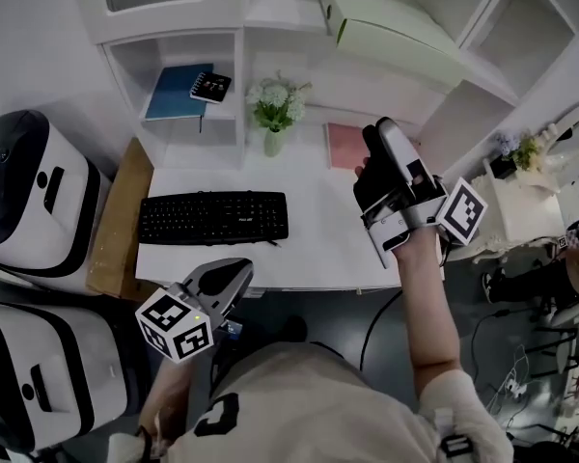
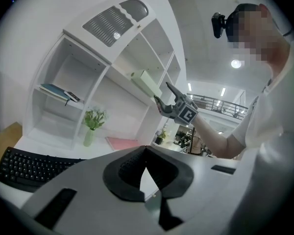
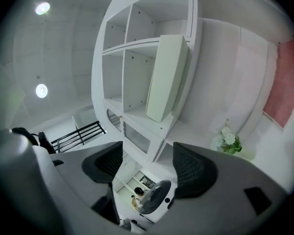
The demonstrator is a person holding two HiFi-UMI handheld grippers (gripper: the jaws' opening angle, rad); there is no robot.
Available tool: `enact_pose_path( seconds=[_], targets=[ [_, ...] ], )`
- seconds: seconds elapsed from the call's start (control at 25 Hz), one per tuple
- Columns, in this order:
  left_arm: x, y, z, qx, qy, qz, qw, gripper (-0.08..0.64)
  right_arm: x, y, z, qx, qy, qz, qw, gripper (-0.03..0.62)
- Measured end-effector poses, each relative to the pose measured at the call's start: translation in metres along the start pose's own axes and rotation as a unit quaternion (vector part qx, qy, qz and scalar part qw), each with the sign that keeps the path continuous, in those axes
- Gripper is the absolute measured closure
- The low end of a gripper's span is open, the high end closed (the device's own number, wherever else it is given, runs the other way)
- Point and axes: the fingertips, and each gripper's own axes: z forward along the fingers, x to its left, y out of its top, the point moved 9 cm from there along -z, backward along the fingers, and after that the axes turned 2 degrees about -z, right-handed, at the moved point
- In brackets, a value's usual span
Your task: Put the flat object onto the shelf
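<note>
Down by my tummy, my left gripper point(image 2: 146, 151) had its two fingers pressed together with nothing in them. Past it lay a long black keyboard point(image 1: 212, 217) on the white desk point(image 1: 318, 244). My right gripper point(image 3: 147, 161) was up higher, its fingers wide apart and holding nothing. Farther off, the flat pale green-white box point(image 3: 166, 77) leaned in a slot of the tall white shelf point(image 3: 137, 119), apart from my fingers.
</note>
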Motion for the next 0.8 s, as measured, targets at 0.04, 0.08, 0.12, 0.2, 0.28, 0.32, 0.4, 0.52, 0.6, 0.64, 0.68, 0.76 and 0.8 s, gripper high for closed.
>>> enact_pose_path(
  seconds=[0.04,0.08,0.12,0.2,0.28,0.32,0.4,0.52,0.6,0.64,0.68,0.76,0.8],
  targets=[
    [-0.001,0.001,-0.002,-0.002,-0.006,0.003,1.0000,0.546,0.003,-0.008,-0.002,0.009,-0.002,-0.001,1.000,0.267],
    [-0.001,0.001,-0.004,-0.004,-0.009,0.005,0.9999,0.546,0.005,-0.016,-0.004,0.020,-0.004,-0.004,1.000,0.267],
    [-0.002,0.002,-0.006,-0.005,-0.009,0.007,0.9999,0.546,0.007,-0.025,-0.006,0.032,-0.005,-0.006,0.999,0.267],
    [-0.002,0.004,-0.009,-0.008,-0.005,0.013,0.9999,0.546,0.011,-0.040,-0.009,0.054,-0.010,-0.013,0.998,0.275],
    [-0.005,0.002,-0.011,-0.010,-0.006,0.012,0.9999,0.546,0.015,-0.051,-0.019,0.063,-0.025,-0.024,0.997,0.308],
    [-0.008,0.000,-0.013,-0.011,-0.009,0.011,0.9998,0.546,0.016,-0.056,-0.025,0.064,-0.034,-0.031,0.997,0.342],
    [-0.012,-0.002,-0.017,-0.014,-0.019,0.013,0.9996,0.546,0.015,-0.066,-0.033,0.068,-0.041,-0.040,0.996,0.372],
    [-0.012,-0.005,-0.025,-0.014,-0.016,0.013,0.9997,0.546,0.014,-0.083,-0.041,0.069,-0.041,-0.031,0.996,0.425],
    [-0.012,-0.006,-0.026,-0.014,-0.014,0.010,0.9998,0.546,0.016,-0.091,-0.047,0.065,-0.048,-0.032,0.996,0.445],
    [-0.013,-0.007,-0.027,-0.013,-0.016,0.009,0.9997,0.546,0.017,-0.095,-0.051,0.065,-0.057,-0.041,0.995,0.454],
    [-0.015,-0.008,-0.028,-0.011,-0.018,0.009,0.9997,0.546,0.019,-0.099,-0.054,0.067,-0.068,-0.054,0.994,0.466],
    [-0.017,-0.010,-0.030,-0.007,-0.023,0.012,0.9996,0.546,0.023,-0.106,-0.061,0.074,-0.085,-0.078,0.991,0.480],
    [-0.018,-0.011,-0.031,-0.007,-0.027,0.016,0.9995,0.546,0.025,-0.109,-0.064,0.075,-0.087,-0.084,0.990,0.489]
  ],
)
